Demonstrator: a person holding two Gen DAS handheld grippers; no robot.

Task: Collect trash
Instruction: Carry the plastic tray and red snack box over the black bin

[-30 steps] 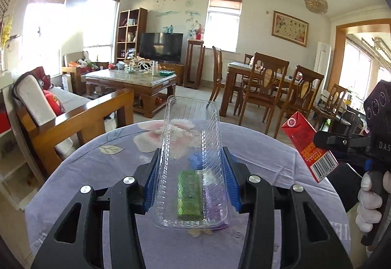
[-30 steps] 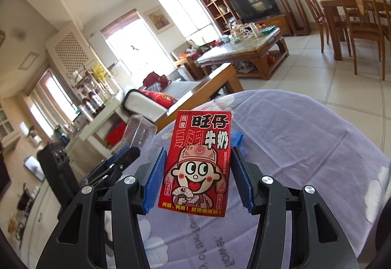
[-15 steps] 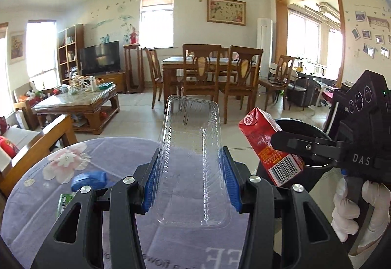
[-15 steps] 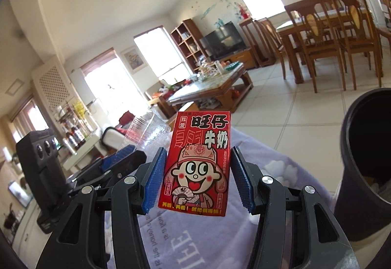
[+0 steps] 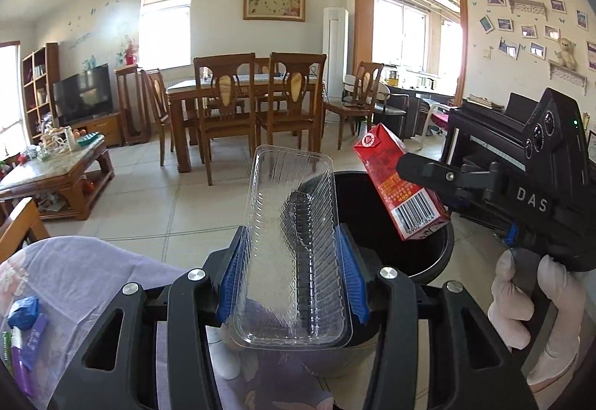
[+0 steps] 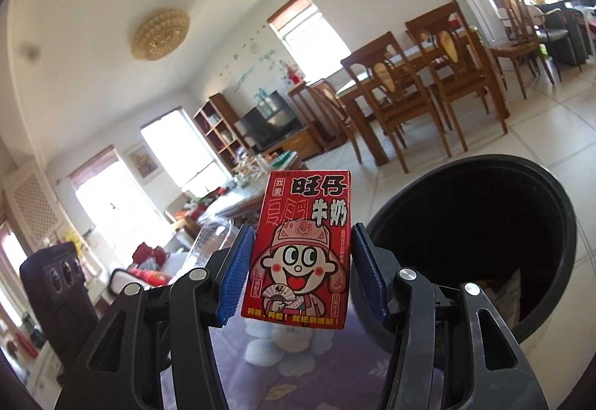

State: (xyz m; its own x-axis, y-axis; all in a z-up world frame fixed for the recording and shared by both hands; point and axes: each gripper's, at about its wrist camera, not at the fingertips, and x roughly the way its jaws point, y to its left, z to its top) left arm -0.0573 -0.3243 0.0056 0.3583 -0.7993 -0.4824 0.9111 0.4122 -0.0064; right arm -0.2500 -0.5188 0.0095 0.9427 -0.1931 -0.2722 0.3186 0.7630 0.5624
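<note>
- The left tongs (image 5: pixel 294 283) pinch a clear plastic tray (image 5: pixel 294 242) by its long sides, its long axis running straight ahead, the far end over the near rim of the black bin (image 5: pixel 428 261).
- The right tongs (image 6: pixel 298 276) clamp a red milk carton (image 6: pixel 303 249) upright by its two side faces; in the left wrist view the carton (image 5: pixel 400 186) hangs tilted above the bin's mouth.
- The bin (image 6: pixel 558 223) stands on the floor just off the table's edge, ahead and to the right of the carton. Judging by this, the right hand is better placed to drop first.
- Inside the bin something pale, perhaps a wrapper (image 6: pixel 503 287), lies low against the wall; the rest is too dark to read.
- Small wrappers (image 5: pixel 26 320) remain near the table's left edge, on the lilac cloth (image 5: pixel 85 279).
</note>
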